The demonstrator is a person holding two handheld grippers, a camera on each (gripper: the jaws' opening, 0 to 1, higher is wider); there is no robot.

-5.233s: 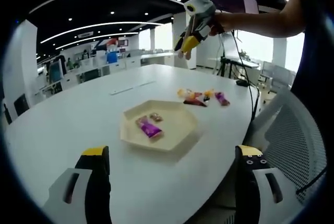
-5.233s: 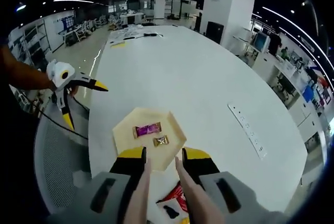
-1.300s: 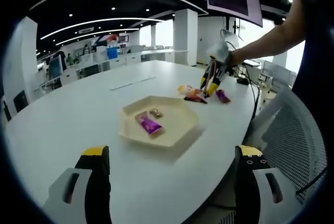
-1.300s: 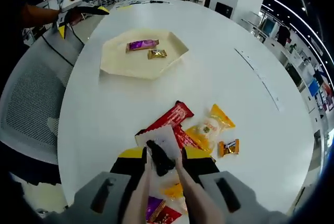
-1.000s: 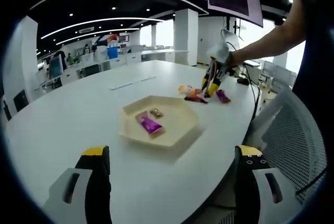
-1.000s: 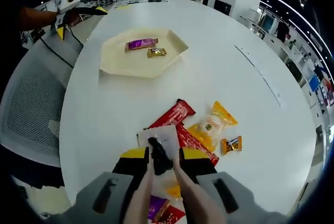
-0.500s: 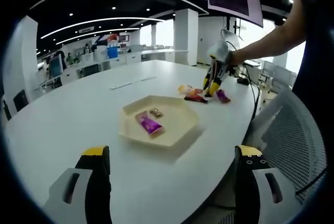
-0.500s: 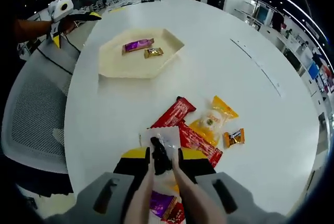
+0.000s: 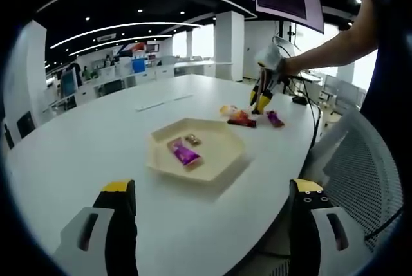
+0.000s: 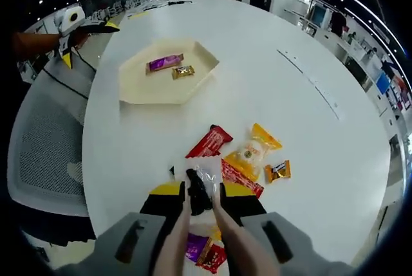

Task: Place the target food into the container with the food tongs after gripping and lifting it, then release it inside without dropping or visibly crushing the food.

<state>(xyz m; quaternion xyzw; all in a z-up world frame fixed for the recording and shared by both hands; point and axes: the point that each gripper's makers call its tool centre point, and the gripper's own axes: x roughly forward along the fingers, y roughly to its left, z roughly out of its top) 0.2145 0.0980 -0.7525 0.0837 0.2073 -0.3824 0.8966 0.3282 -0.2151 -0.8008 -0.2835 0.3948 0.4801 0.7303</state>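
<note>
- The right gripper (image 10: 199, 191) carried a pair of pale, flesh-toned food tongs (image 10: 198, 237), pressed together on a clear plastic packet with a dark piece of food inside (image 10: 198, 189); the packet looked to be raised off the white oval worktop (image 10: 257, 83), though the height could not be judged.
- Below it lay the remaining snacks: a red wrapped bar (image 10: 209, 141), a yellow-orange packet holding a pale round cake (image 10: 249, 152), a small gold-and-brown sweet (image 10: 277, 171) and a purple wrapper (image 10: 194, 247) near the tongs.
- The cream hexagonal tray (image 10: 136, 87) sat well apart from that pile, nearer the worktop's far edge, already holding a purple wrapped bar (image 10: 165, 63) and a small gold sweet (image 10: 183, 72).
- In the left gripper view, the left gripper (image 9: 212, 218) stood spread wide and empty over the worktop's near edge, with the tray ahead of it and the right gripper hanging above the snack pile.
- The step in hand seemed to be the lift after the grip, with the carry not yet begun.
- The next move probably called for a steady carry across to the tray, keeping the squeeze light enough not to crush the packet, then lowering it onto a bare patch beside the two sweets before easing the tongs apart.
</note>
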